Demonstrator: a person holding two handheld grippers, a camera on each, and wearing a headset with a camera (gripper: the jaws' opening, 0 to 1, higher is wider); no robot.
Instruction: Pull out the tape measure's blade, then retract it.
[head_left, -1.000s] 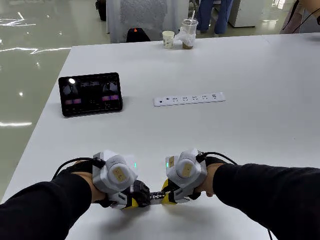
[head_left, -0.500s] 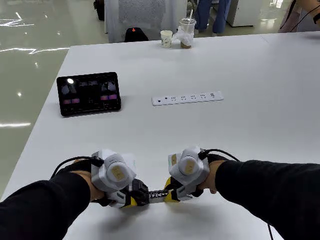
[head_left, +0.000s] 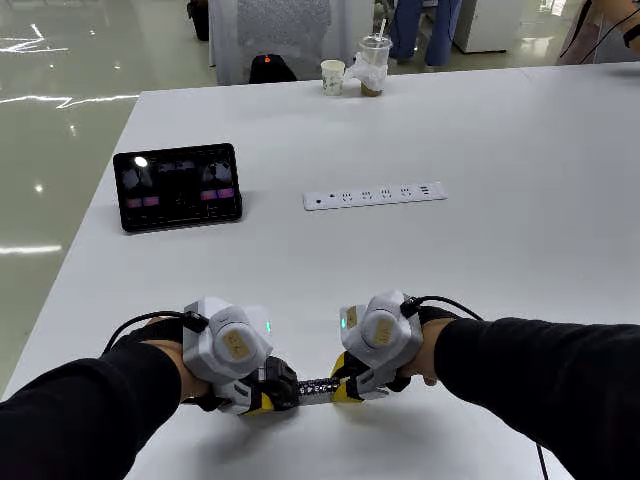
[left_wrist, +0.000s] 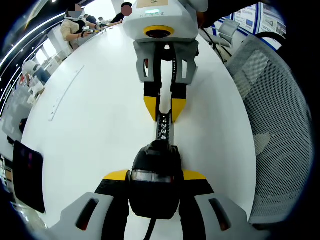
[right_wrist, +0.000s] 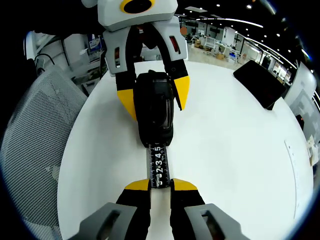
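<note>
The black, rounded tape measure case (left_wrist: 156, 185) sits at the near edge of the white table (head_left: 400, 270), clamped between the yellow-tipped jaws of the left gripper (left_wrist: 155, 175). Its narrow numbered blade (right_wrist: 158, 167) runs a short way out to the right gripper (right_wrist: 160, 185), whose jaws pinch the blade's end. The pull-out looks barely begun. Next, the right gripper should draw straight away along the blade while the case is held firm. Compared with a second ago, the grippers stand slightly further apart, so more blade shows.

Numbers 2, 3, 4, 5 on the tape blade (right_wrist: 158, 167)
</note>
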